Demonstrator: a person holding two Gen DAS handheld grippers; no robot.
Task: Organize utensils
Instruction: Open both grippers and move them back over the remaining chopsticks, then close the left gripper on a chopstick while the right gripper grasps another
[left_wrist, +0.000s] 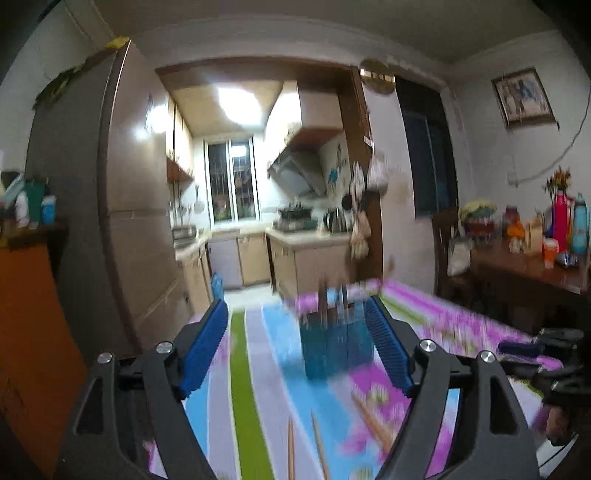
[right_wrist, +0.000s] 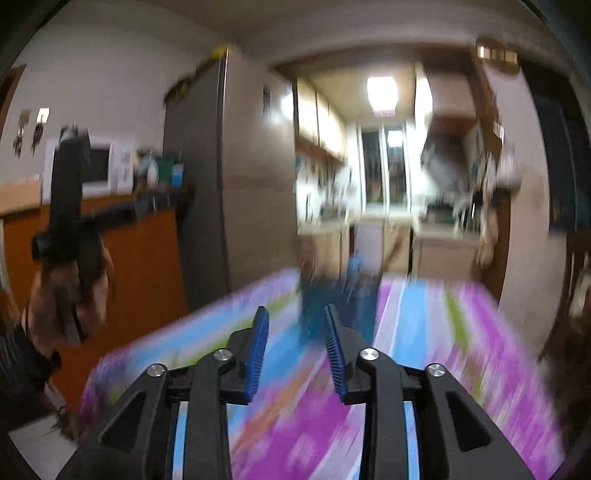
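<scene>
The chopsticks (left_wrist: 317, 446) we mean to sort lie loose on the striped tablecloth (left_wrist: 255, 369), close under our left gripper (left_wrist: 295, 347), and the blue mesh utensil holder (left_wrist: 334, 347) stands further along the cloth, straight ahead in both wrist views, with a few handles already rising from it, though blur hides what they are. We judge this the approach to a first pickup: nothing is between either pair of pads. The left gripper's jaws stand wide apart over the cloth; the right gripper (right_wrist: 295, 343) has its jaws only narrowly apart, also empty, aimed at the holder from the other side. The next move, as we see it, calls for slowing down, lowering one gripper flat to the cloth and closing across a thin stick without dragging the fabric. Room is generous: the cloth is mostly bare around the holder, its far edge drops off toward the kitchen doorway, and our left hand (right_wrist: 70, 295) rides well clear at the side.
</scene>
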